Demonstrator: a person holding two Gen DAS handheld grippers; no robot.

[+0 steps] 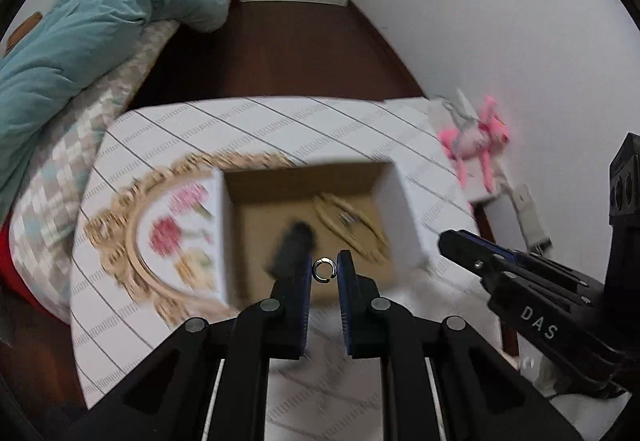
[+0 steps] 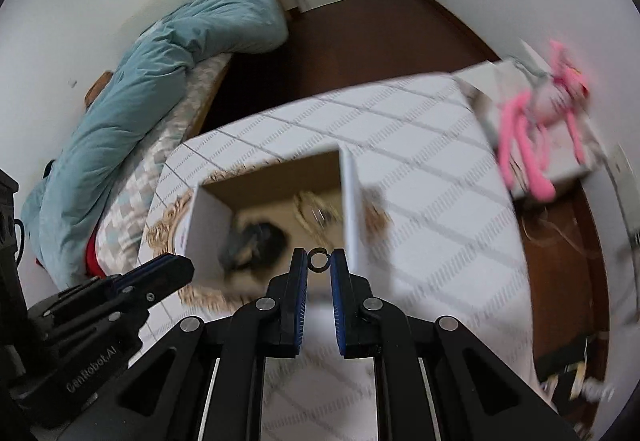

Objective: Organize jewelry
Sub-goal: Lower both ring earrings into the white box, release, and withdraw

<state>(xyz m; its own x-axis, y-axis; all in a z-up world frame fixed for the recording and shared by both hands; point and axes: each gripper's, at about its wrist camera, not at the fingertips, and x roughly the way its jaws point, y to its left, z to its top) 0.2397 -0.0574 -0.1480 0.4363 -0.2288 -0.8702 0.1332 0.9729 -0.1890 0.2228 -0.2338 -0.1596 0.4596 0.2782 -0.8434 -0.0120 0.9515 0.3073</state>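
My left gripper (image 1: 324,268) is shut on a small silver ring (image 1: 323,269), held above the near edge of an open cardboard box (image 1: 394,189). My right gripper (image 2: 319,260) is shut on a small dark ring (image 2: 318,261), also above the box (image 2: 208,225). Inside the box lie a black fuzzy item (image 1: 294,241) and golden bangles (image 1: 352,225); they show blurred in the right wrist view too, the black item (image 2: 256,241) beside the bangles (image 2: 316,213). The right gripper's closed fingers (image 1: 472,249) show at the right of the left view.
The box stands on a white table with a grid cloth (image 1: 280,121), partly over a gold-framed floral tray (image 1: 160,225). A pink plush toy (image 1: 476,141) on a white box sits at the table's right. A bed with a teal duvet (image 1: 80,53) is to the left.
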